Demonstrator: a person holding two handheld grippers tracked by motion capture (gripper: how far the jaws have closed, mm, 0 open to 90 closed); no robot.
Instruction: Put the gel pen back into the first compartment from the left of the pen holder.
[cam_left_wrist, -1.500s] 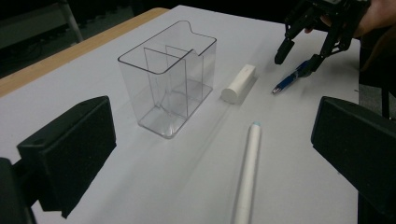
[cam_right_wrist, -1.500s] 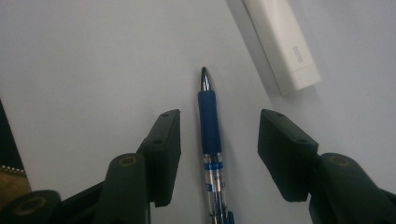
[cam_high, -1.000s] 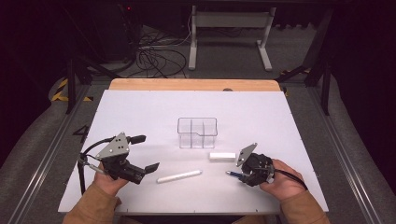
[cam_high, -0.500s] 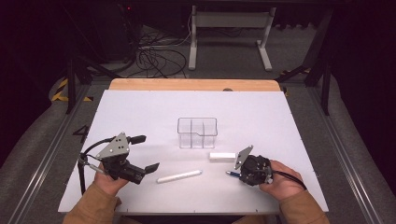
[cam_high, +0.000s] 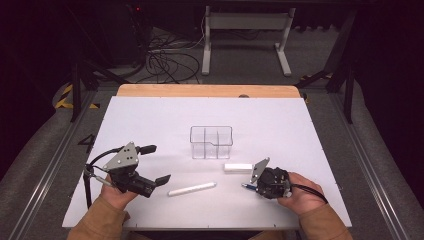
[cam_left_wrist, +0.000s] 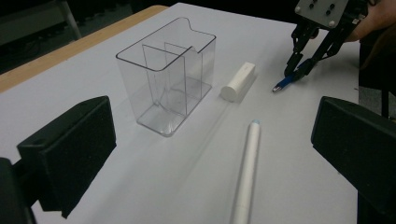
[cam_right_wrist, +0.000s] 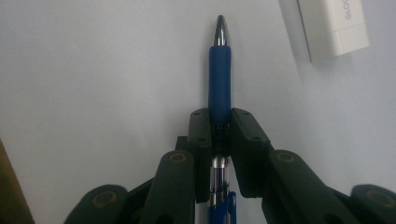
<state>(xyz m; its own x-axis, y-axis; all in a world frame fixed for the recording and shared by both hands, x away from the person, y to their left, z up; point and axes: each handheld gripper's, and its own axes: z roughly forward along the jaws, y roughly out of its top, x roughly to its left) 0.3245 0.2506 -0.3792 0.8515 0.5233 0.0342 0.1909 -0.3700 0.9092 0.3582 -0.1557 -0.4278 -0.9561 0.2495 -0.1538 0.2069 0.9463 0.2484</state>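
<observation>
Two black jaws of our right gripper (cam_right_wrist: 219, 128) have just been closing, and they now pinch the blue ballpoint pen with a silver tip (cam_right_wrist: 219, 70) at the lower end of its rubber grip. The pen runs along the jaws, tip pointing away from us, low over the white table (cam_high: 150, 115). A white rectangular eraser (cam_high: 238, 167) lies just beside it. Our left gripper (cam_high: 155, 165) stands wide open and holds nothing, near the white slim marker (cam_high: 192, 188).
</observation>
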